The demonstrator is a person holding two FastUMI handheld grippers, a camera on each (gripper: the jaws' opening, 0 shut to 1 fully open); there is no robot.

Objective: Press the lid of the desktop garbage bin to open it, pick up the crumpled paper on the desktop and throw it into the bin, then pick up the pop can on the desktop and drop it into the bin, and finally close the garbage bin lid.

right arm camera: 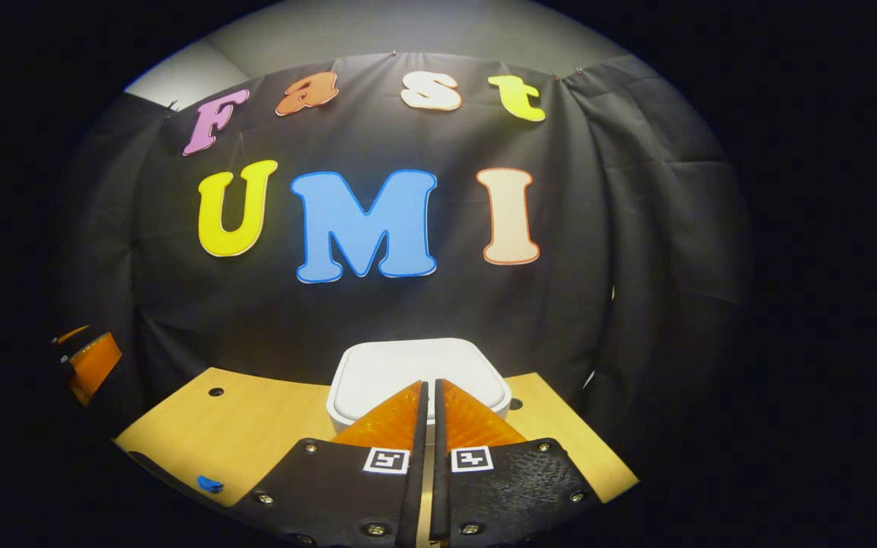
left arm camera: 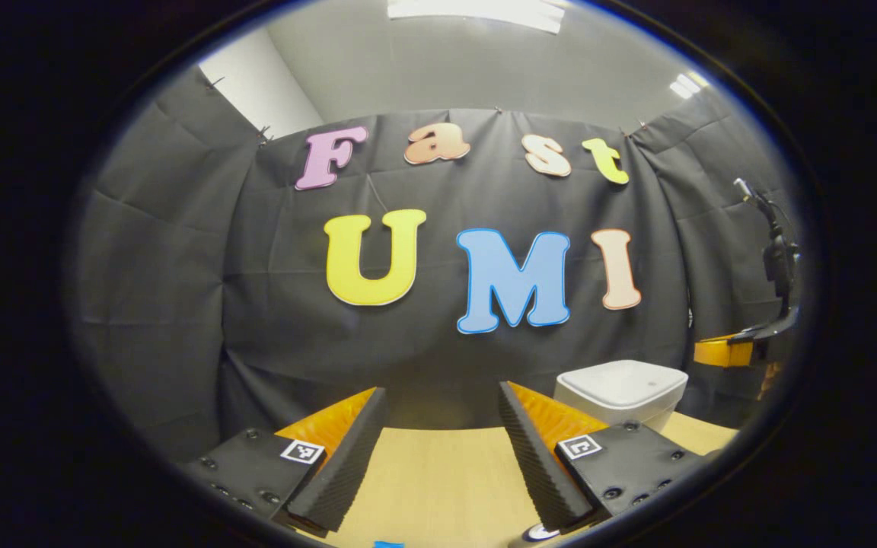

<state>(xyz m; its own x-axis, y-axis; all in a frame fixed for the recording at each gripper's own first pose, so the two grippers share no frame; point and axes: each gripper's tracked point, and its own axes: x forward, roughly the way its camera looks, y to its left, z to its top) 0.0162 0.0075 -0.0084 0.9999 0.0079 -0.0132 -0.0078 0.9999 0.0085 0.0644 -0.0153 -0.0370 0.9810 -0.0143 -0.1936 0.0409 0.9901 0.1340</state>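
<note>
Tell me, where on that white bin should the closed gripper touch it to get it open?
Probably the flat lid of the garbage bin, from straight above. The lid is closed, broad and level, with no handle showing, so it suits a downward push more than a pinch. The right gripper, fingers together, points at it over the near edge; the left gripper is open, off to the side.

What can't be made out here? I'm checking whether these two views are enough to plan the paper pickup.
- Bin, right gripper view: front and part of the lid hidden behind the right gripper, whose fingers are together; whether they touch the lid cannot be told.
- Bin, left gripper view: lower left hidden by the open left gripper.
- Blue item on the table: too small to identify.
</note>
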